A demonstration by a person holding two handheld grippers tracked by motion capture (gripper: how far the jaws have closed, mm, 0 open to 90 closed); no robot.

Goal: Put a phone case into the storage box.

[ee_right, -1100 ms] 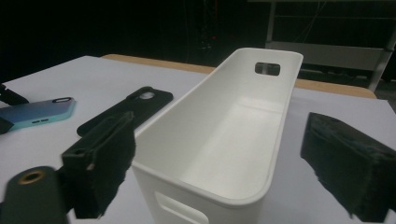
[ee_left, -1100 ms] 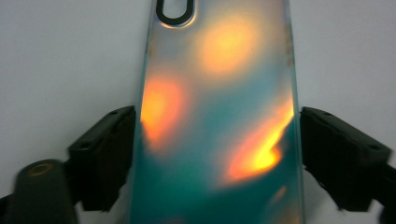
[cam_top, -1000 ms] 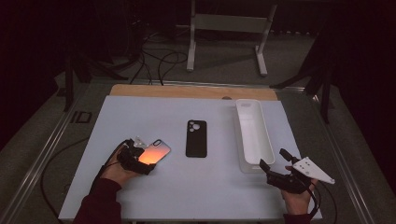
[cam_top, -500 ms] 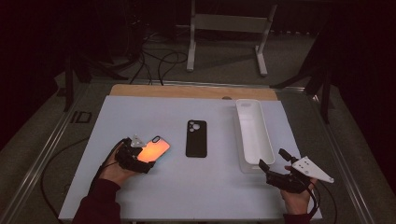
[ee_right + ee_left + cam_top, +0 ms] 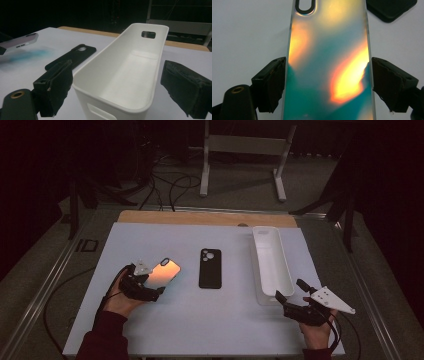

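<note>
A white table mat (image 5: 210, 320) covers most of the work surface, with a strip of wooden board (image 5: 200, 217) showing along its far edge. On the right side of the mat stands a long white bin (image 5: 272, 260), lying near-to-far, with a slot cut in its far end wall. The right gripper (image 5: 292, 296) sits at the bin's near end; in the right gripper view its jaws stand apart on either side of that end, clear of the walls and holding nothing. At the middle of the mat lies a black phone case (image 5: 210, 268), flat. Left of it, the left gripper (image 5: 152, 287) clamps an iridescent phone case (image 5: 164, 272) by its long edges, both pads pressed against it, camera cutout pointing far-right.
</note>
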